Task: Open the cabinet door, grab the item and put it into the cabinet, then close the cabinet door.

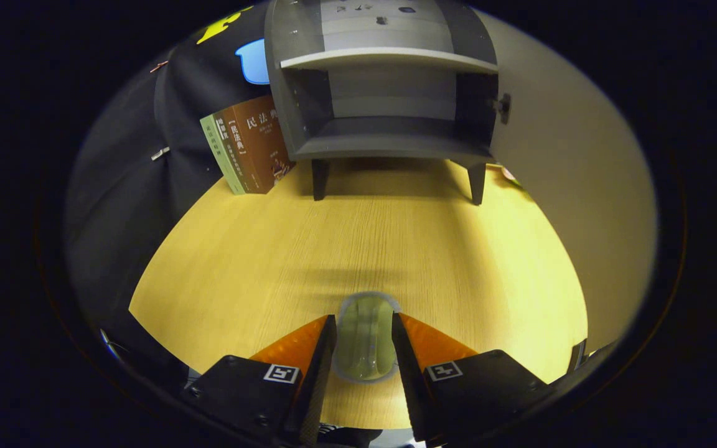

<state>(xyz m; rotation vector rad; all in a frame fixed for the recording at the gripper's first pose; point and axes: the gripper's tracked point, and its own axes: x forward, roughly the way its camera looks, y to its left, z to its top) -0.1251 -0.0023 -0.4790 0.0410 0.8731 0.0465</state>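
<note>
A small see-through glass cup [366,339] with a greyish rim sits between my two fingers, and both press on its sides. My gripper [365,317] is shut on it, over the near part of the wooden table [309,249]. Well beyond the fingers stands the grey cabinet [389,146] on short dark legs. Its pale door [570,186] is swung wide open to the right. Inside, a light shelf [389,59] splits the cabinet, and the lower compartment holds nothing.
Two books [246,146] lean upright against the cabinet's left side. A soft shadow lies on the tabletop just ahead of the cup. The open door walls off the table's right side. Black booth cloth hangs to the left.
</note>
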